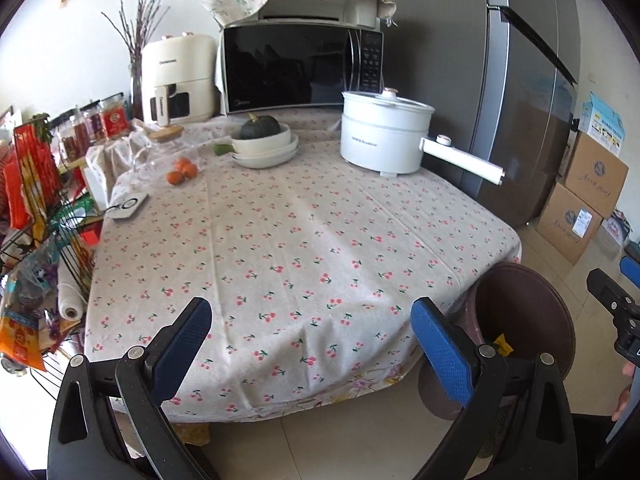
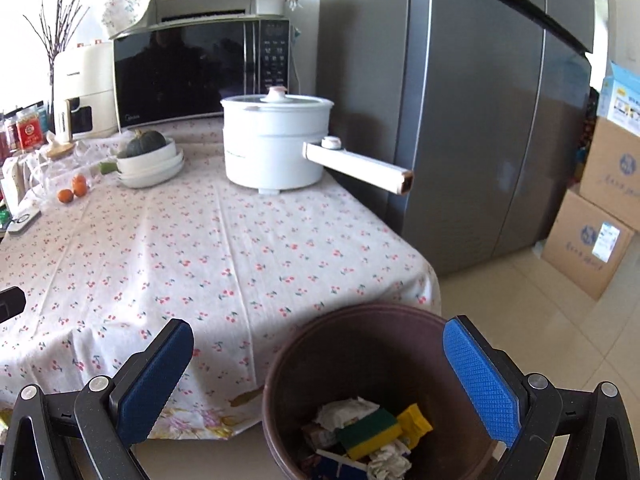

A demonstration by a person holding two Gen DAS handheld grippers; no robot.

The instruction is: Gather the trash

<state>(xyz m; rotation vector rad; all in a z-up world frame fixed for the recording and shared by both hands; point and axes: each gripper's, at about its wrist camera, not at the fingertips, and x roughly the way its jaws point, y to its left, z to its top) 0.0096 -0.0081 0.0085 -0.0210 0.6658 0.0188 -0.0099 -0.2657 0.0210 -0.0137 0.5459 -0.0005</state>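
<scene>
Nearly finished by the look of it: sponge (image 2: 369,434), wrappers and tissue (image 2: 347,411) already down in the bin (image 2: 280,364), no litter apparent on the tablecloth (image 1: 304,240) beside it (fruit and dishes aside), left gripper (image 1: 316,340) and right gripper (image 2: 320,380) both spread wide, holding nothing.

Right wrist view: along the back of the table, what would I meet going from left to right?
Red-labelled jar → cream air fryer → dark squash in stacked white bowls → white electric pot → grey fridge → cardboard boxes.
</scene>
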